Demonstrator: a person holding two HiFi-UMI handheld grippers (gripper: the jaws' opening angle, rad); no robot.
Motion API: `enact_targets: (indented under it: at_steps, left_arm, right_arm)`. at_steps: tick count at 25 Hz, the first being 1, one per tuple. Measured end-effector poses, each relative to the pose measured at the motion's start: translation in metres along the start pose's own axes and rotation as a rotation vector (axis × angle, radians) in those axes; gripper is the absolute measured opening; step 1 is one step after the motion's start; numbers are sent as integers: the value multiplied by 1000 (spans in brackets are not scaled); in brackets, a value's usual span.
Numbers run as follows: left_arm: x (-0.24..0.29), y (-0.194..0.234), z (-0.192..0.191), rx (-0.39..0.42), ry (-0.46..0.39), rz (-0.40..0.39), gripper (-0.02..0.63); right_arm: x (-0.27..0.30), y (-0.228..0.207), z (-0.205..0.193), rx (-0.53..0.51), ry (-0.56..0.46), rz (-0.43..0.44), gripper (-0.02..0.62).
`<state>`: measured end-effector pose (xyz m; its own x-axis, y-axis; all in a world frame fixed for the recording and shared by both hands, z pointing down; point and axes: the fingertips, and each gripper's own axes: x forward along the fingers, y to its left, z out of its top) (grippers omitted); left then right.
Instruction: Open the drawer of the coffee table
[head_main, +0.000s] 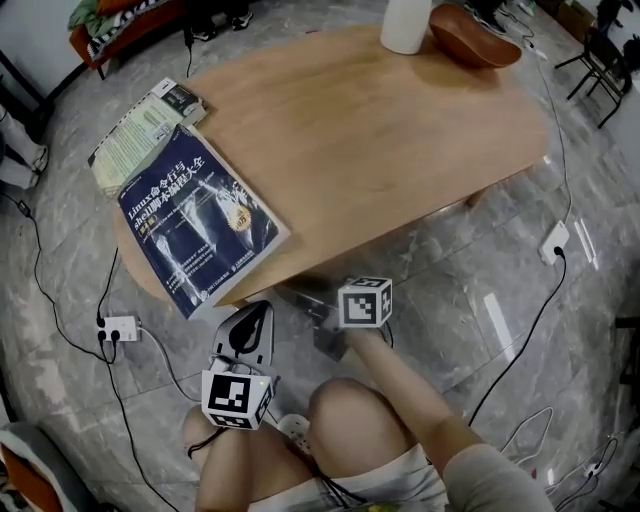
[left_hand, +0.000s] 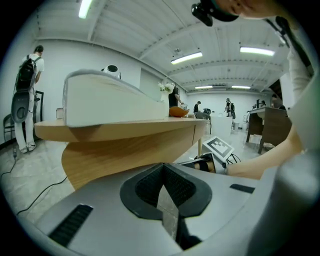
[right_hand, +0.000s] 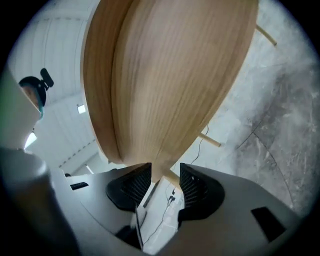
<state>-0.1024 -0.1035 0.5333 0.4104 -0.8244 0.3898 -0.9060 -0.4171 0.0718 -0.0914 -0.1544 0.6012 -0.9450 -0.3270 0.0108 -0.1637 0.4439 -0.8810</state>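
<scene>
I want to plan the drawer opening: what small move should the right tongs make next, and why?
Probably ease the right tongs forward and close them on the edge of the wooden drawer front: they stand open, with that edge just at their tips, not gripped.

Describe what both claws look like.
The left claw and right claw have smooth light-grey shells with black ribbed pads in black recesses. Each carries a white cube with black square markers: left cube, right cube. A grey sleeve covers the right upper arm.
</scene>
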Motion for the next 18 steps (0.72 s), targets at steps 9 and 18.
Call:
enact_targets:
  at_steps: [9,18]
  left_arm:
    - [11,-9,-15,-92,37,-60,9]
    - [8,-9,-21,-68,77,-60,9]
  right_arm:
    - [9,3,13,71,-82,197,152]
    - [6,1,14,0,-167,228,152]
